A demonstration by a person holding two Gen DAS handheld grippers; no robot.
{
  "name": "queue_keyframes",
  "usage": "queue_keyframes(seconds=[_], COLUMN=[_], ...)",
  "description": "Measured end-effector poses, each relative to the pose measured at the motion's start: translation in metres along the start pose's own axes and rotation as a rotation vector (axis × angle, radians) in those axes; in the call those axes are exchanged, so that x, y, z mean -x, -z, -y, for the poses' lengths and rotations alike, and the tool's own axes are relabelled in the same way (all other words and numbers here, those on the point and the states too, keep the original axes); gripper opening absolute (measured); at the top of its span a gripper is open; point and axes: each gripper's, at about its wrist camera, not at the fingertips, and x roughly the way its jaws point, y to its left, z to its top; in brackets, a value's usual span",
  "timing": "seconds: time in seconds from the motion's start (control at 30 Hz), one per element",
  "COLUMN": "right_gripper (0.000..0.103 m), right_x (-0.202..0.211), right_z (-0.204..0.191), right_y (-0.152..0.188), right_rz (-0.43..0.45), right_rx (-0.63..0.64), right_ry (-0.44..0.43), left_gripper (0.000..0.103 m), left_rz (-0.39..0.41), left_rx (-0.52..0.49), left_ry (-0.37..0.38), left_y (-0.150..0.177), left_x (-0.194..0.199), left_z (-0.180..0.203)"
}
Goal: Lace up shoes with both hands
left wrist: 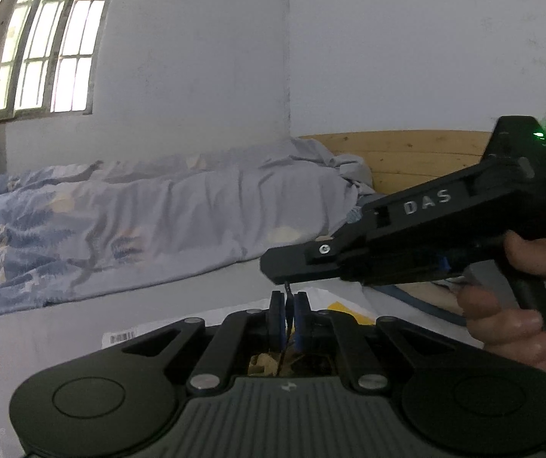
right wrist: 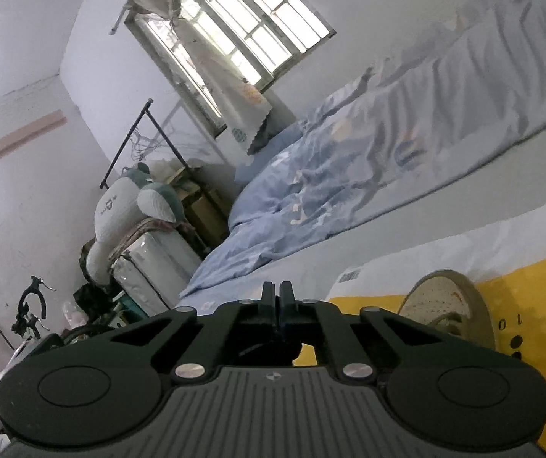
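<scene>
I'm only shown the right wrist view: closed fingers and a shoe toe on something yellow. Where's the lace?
Observer: The left wrist view shows a thin dark lace pinched in the left gripper.
Operator: And the gripper I'm looking along?
Observer: The right gripper sits just above the left one, and seems shut on the lace's upper end.
Operator: Who holds it?
Observer: A hand is wrapped around its handle.
</scene>
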Motion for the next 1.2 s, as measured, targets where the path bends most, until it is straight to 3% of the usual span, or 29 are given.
queue_keyframes(seconds=[0.77,1.2], right_gripper=[0.003,0.004], right_x=[0.003,0.004], right_z=[-0.005,-0.011], right_y=[0.005,0.006], right_rz=[0.016,0.007], right_rx=[0.016,0.074], right_ry=[-0.011,0.029], left_gripper=[0.001,0.0], left_rz=[0.004,0.003], left_rx=[0.046,0.032], left_ry=[0.004,0.01], left_y=[-0.002,-0.001], left_x=[0.0,-0.002], left_z=[-0.009,-0.008])
